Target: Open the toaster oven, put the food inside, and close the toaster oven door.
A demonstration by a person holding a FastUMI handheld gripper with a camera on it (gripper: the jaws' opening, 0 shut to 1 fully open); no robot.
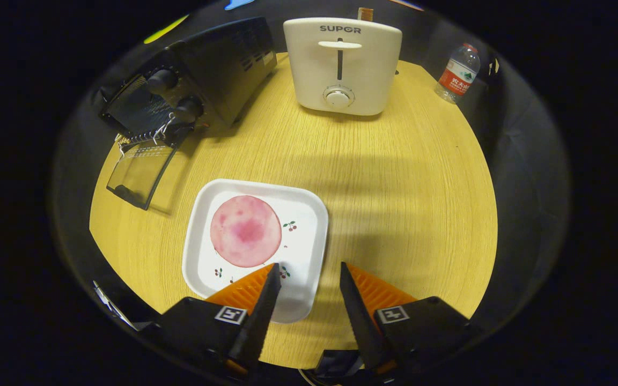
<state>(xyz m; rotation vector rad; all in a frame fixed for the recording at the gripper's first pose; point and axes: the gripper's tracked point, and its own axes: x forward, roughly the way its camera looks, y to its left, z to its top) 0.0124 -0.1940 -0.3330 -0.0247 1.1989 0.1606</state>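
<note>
Claw (309,276) apart, empty, over plate (301,246) edge; toaster (341,67), bottle (457,73) beyond; toaster oven (201,75) door down.

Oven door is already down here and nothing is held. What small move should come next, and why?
Probably ease the open hand-held gripper forward and toward the pink round slice on the white plate: it grips nothing, the food lies just ahead of one finger, and the toaster oven door lies open.

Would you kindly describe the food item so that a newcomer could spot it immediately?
On the round wooden table, a white square plate lies just ahead of the open gripper. On it rests the food, a flat round pink slice, the table's only pink thing.
</note>
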